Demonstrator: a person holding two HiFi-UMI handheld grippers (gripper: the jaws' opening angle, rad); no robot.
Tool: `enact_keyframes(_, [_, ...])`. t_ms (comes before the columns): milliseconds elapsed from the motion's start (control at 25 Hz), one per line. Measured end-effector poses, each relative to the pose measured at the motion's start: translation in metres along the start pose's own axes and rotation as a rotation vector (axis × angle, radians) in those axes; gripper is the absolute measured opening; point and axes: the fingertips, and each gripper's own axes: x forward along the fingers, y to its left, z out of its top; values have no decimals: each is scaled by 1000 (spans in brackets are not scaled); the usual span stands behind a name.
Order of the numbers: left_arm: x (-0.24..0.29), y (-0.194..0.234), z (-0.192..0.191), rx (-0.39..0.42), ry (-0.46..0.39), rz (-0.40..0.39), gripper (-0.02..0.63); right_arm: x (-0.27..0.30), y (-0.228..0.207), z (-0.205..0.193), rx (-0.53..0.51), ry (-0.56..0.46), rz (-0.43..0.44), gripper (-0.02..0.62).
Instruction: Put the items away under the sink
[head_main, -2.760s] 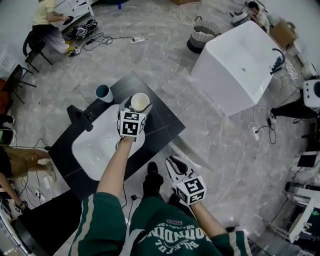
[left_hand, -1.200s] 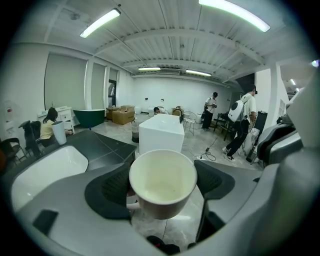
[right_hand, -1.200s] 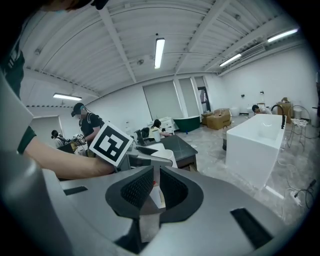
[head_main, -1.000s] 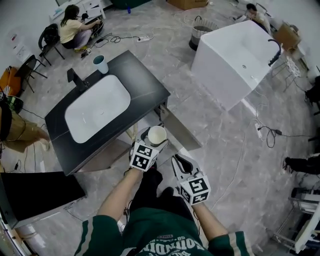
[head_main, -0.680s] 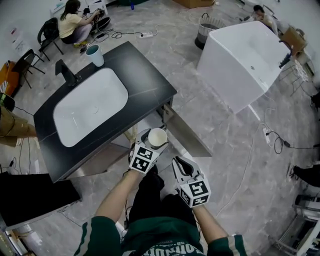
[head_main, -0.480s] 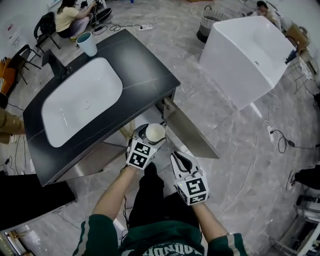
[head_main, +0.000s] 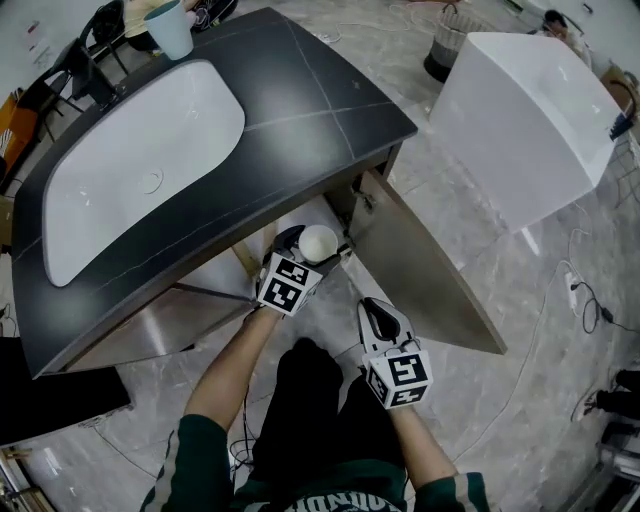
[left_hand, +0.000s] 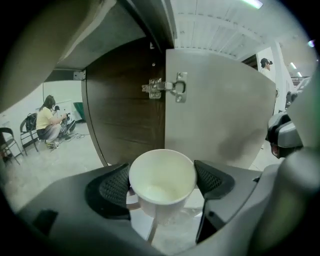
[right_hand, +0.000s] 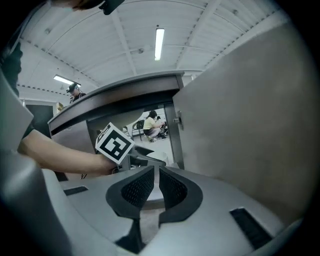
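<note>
With the left gripper (head_main: 312, 246) fingers clamping a thin paper cup (left_hand: 162, 177) and the right gripper (right_hand: 156, 187) fingers pressed together empty, brushing the swung-out cabinet door (head_main: 420, 270) could crush or dislodge the cup.

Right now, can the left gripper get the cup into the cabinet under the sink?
Probably yes: the door stands open and the left gripper holds the cup at the opening; nothing visible blocks it.

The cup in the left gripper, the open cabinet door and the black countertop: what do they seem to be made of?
The cup looks like paper: matte off-white, thin rim. The door is likely laminated board: smooth pale grey, on a shiny metal hinge. The countertop seems stone or stone-look slab: dark, thin pale veins, slight sheen.
</note>
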Motion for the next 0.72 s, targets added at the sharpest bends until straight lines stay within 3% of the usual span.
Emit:
enact_keyframes(160, [35, 27, -35, 16, -1, 37, 414, 30, -3, -40, 8, -2, 24, 61])
enact_keyframes(440, [97, 74, -63, -43, -5, 114, 414, 58, -21, -82, 43, -16, 20, 61])
enact_keyframes(720, [142, 105, -67, -167, -21, 202, 414, 72, -45, -112, 48, -8, -20, 60])
